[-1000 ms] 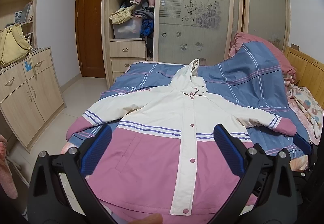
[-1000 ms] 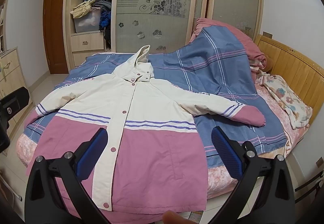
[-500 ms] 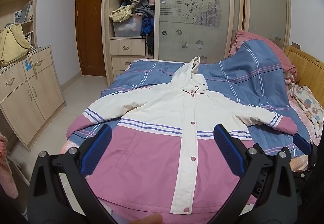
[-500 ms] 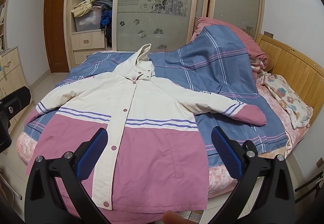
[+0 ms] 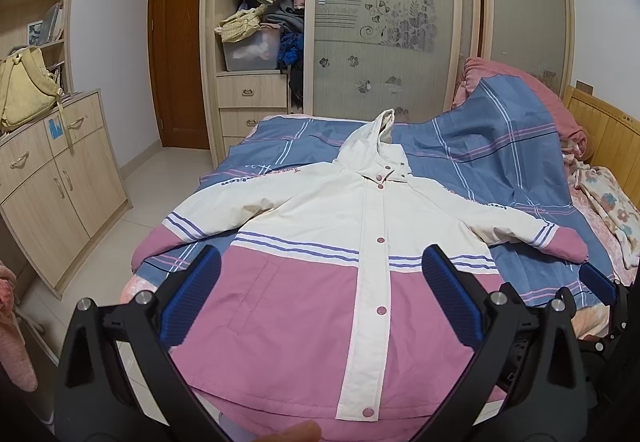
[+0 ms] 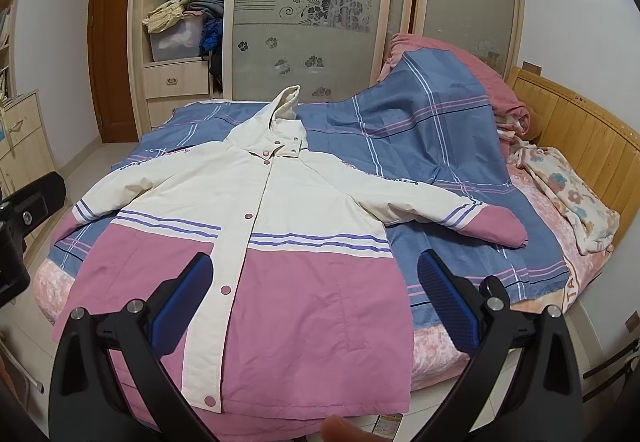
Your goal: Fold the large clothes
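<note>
A cream and pink hooded jacket (image 5: 320, 250) lies flat, front up and snapped shut, on the bed, sleeves spread to both sides; it also shows in the right wrist view (image 6: 280, 242). My left gripper (image 5: 320, 282) is open and empty, held above the jacket's hem. My right gripper (image 6: 314, 282) is open and empty, also above the hem, a little to the right. The jacket's right sleeve cuff (image 6: 496, 228) rests on the blue plaid quilt (image 6: 432, 138).
The bed has a wooden headboard (image 6: 576, 138) at right and a piled quilt and floral blanket (image 6: 568, 190). A wardrobe with sliding glass doors (image 5: 384, 34) stands behind. A low cabinet (image 5: 52, 178) with a yellow bag stands at left on a tiled floor (image 5: 152, 182).
Both grippers have tilted down and drawn slightly closer to the jacket; it sits lower in both views. Both grippers stay open and nothing has been grasped.
</note>
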### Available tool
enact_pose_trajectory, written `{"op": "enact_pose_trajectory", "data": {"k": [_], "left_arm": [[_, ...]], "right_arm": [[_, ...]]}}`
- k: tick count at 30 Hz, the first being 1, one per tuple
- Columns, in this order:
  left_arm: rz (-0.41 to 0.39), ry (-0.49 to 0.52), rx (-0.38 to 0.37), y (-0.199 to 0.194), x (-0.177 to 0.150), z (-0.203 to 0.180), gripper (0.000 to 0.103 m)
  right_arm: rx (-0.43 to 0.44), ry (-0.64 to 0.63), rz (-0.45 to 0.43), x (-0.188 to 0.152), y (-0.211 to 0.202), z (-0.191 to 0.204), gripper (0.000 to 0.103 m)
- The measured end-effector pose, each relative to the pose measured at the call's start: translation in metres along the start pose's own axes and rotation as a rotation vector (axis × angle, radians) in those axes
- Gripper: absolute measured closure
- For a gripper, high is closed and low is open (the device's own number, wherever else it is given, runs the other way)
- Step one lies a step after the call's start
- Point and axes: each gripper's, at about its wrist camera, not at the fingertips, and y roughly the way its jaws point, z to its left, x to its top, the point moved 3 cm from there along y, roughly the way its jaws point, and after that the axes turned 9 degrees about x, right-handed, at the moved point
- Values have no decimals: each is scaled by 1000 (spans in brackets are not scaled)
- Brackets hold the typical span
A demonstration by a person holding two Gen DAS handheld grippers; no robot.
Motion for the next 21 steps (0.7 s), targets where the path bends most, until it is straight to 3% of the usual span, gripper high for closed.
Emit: {"op": "enact_pose_trajectory", "data": {"k": [21], "left_arm": [[17, 8, 6, 2, -1, -4, 2]], "right_arm": [[7, 1, 10, -2, 1, -1, 1]]}}
